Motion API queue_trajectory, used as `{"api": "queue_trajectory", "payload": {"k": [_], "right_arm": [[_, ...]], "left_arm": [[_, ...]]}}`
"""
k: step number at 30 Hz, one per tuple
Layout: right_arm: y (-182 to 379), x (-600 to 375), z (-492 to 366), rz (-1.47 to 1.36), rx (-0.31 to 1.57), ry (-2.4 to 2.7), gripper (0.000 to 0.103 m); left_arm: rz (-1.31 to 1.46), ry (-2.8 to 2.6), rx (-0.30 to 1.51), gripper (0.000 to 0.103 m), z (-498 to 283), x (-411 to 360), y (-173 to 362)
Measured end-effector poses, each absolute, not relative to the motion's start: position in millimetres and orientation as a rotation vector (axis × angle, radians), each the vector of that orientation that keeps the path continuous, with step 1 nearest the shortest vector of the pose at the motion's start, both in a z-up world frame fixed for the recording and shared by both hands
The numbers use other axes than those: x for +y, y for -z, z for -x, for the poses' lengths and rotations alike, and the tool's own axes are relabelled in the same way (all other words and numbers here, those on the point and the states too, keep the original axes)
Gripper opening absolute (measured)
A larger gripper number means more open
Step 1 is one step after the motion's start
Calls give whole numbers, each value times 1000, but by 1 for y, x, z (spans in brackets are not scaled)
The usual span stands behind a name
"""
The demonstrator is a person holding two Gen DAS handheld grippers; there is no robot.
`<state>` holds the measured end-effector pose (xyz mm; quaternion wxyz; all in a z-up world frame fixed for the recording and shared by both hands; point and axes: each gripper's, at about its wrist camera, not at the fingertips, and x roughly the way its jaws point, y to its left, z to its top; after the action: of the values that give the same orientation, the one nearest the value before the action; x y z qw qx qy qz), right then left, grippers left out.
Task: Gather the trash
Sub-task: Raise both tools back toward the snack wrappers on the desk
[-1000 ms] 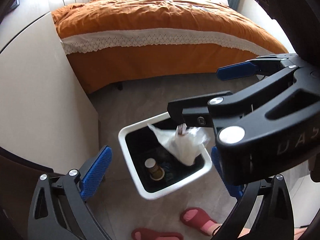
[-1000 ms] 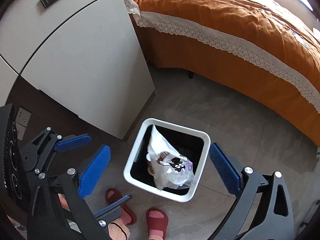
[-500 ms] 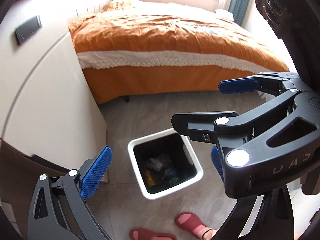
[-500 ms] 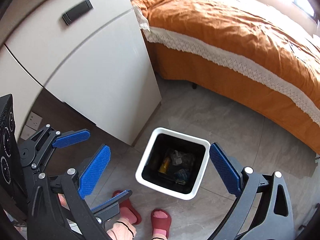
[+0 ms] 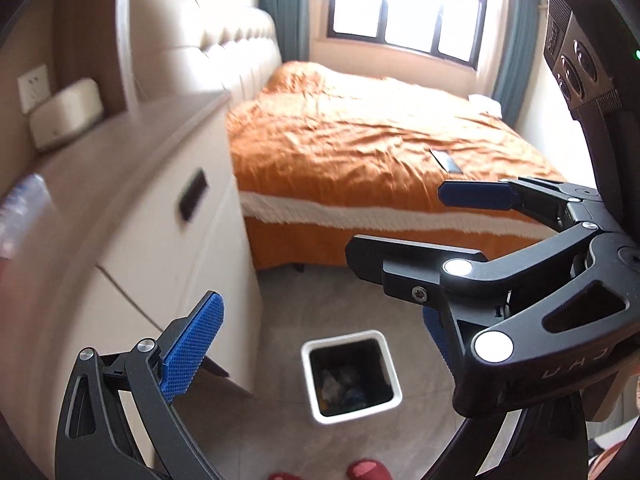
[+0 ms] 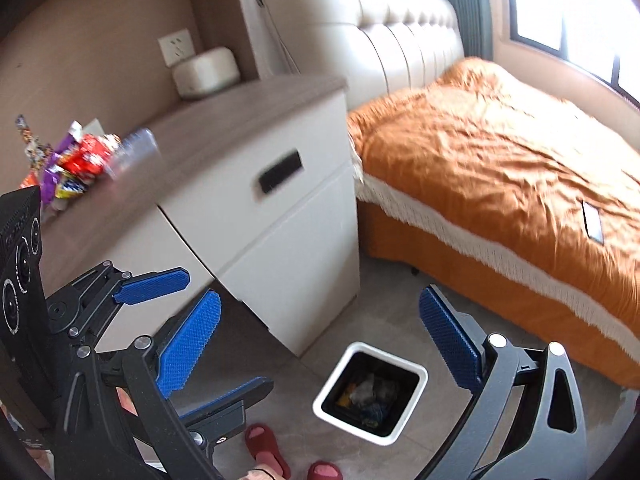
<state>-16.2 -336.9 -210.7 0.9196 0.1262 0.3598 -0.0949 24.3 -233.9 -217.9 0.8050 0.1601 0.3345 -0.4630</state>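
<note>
The white square bin [image 5: 343,336] [image 6: 385,354] stands on the floor below both grippers, with crumpled trash [image 5: 340,384] [image 6: 368,396] in its dark inside. My left gripper [image 5: 312,340] is open and empty, high above the bin. My right gripper [image 6: 318,340] is also open with nothing between its blue pads; in the left wrist view it crosses the right side. A pile of colourful wrappers [image 6: 72,160] and a clear plastic piece [image 6: 136,148] lie on the desk top [image 6: 224,128], up and to the left of both grippers.
The white desk with a dark drawer handle [image 6: 280,176] stands left of the bin. An orange bed [image 6: 500,152] with a phone [image 6: 592,222] fills the right. A cream box [image 6: 206,70] sits by a wall socket. A person's feet in red slippers [image 6: 266,448] are beside the bin.
A white bag of trash held over the bin one second ago now lies inside it. Both grippers have risen and tilted up, so the bin looks smaller and the desk top has come into view.
</note>
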Motion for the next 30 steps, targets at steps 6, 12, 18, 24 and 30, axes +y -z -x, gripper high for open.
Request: {"api": "queue_trajectory", "payload": {"k": [6, 12, 18, 24, 30], "right_arm": [[162, -311, -7, -204, 675, 103, 99], [130, -271, -44, -147, 621, -29, 99], [108, -222, -91, -104, 594, -167, 99], [92, -169, -144, -45, 576, -289, 99], [95, -140, -194, -16, 590, -344, 99]], "left_arm": [[-310, 860, 647, 98, -40, -193, 164], [-275, 674, 626, 98, -69, -137, 134], [-263, 476, 598, 98, -103, -74, 116], [-252, 355, 592, 98, -151, -20, 101], [-274, 345, 598, 98, -192, -5, 104]]}}
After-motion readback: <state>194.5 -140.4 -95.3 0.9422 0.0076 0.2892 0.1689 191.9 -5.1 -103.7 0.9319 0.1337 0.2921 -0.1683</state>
